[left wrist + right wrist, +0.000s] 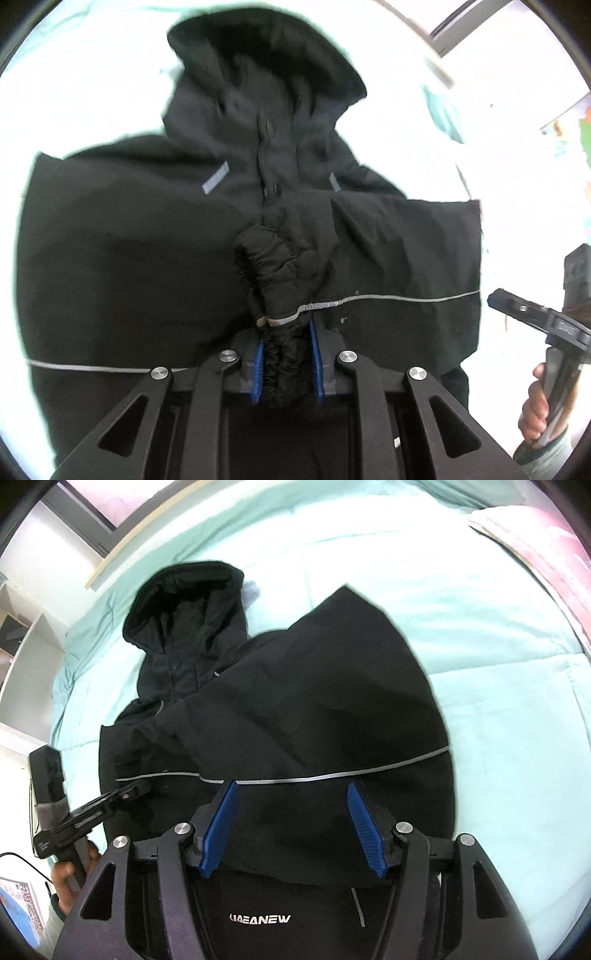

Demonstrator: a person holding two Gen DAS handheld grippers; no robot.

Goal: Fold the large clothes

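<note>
Mint bed (480, 664) spread with black jacket (295, 701), hood toward far edge. Left gripper (286, 363) jaws pinched on cuff (284, 280); right gripper (291, 830) jaws spread, empty. Sleeve best laid flat across chest.

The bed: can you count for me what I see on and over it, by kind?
Black hooded jacket: 1
Handheld tools: 2, the left tool pinching the jacket's sleeve cuff, the right tool open above the jacket
Mint green bedspread: 1
Pink pillow or blanket at the far edge: 1
Total: 5
</note>
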